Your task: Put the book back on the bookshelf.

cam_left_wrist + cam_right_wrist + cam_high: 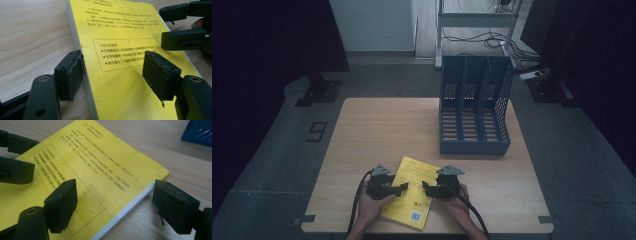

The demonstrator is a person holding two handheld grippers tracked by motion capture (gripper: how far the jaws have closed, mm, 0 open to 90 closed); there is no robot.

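Observation:
A yellow book (pixel 412 192) lies flat near the table's front edge, back cover up with black print and a barcode. My left gripper (pixel 400 189) is at the book's left edge, open, one jaw beside the page edge on the wood and the other over the cover (pixel 117 62). My right gripper (pixel 426 188) is at the book's right edge, also open, its jaws straddling the white page edge (pixel 125 212). Each gripper's jaws appear in the other gripper's view, facing across the cover. Nothing is held.
A blue three-slot file rack (pixel 474 107) stands at the back right of the wooden table (pixel 377 130). Beyond the table are a grey floor, a white frame with cables (pixel 477 22) and dark curtains.

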